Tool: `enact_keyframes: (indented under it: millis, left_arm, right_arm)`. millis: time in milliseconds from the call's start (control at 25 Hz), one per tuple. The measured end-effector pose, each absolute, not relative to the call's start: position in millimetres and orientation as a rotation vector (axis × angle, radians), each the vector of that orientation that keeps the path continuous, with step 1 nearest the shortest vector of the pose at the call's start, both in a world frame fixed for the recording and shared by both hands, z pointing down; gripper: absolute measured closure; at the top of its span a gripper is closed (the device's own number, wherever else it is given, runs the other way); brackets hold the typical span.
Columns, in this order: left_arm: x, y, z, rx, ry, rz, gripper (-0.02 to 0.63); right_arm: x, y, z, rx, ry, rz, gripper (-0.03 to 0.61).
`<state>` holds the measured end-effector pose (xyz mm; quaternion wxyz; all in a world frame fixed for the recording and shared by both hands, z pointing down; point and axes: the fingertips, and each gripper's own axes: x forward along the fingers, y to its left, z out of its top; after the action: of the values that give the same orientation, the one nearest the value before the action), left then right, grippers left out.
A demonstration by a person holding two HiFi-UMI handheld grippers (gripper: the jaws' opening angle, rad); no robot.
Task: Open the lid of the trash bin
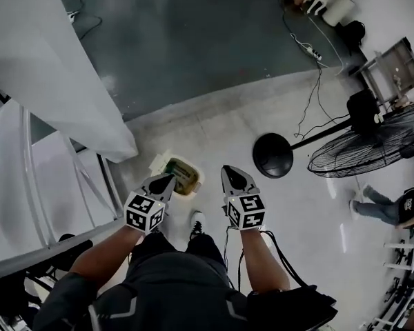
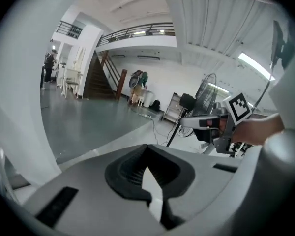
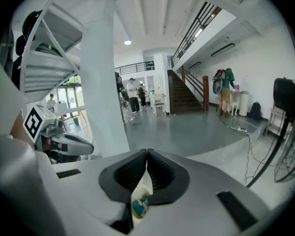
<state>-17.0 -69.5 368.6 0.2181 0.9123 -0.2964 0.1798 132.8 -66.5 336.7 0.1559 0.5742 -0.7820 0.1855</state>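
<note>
I had both grippers low in front of me, above the pale floor (image 1: pixel 214 126). The left gripper (image 1: pixel 167 181) had its jaws pressed together at the tips and nothing was caught between them. In its own view only floor showed through the gap behind the tips. The right gripper (image 1: pixel 231 174) was closed in the same way. Through its gap I saw a small teal and cream thing below, which I could not name. The trash bin (image 1: pixel 183 174) stood on the floor just ahead of my shoe (image 1: pixel 196 223), between the two grippers but much nearer to the left one. In the head view that gripper's tips lay over the bin's near-left edge — I could not tell if they touched it. The top of the bin looked yellowish-green, and a white flap (image 1: pixel 158 163) sat at its far-left side. Whether this was the lid standing up, I could not say. Well apart to the right stood a floor fan (image 1: pixel 372 143) with a round black base (image 1: pixel 272 155).
</note>
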Motion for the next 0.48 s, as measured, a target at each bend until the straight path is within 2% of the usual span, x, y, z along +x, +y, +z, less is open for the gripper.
enact_keyframes:
  millis: [240,480]
  left_arm:
    - [-21,-83,261,2.616,-0.846,0.312,0.606]
    - [-41,-97,203,2.702,-0.914,0.222,0.606]
  right_arm:
    - [136,-71,244,1.730,-2.317,0.393,0.551]
    - [127,-71,180,1.739,-2.399,0.251,0.551]
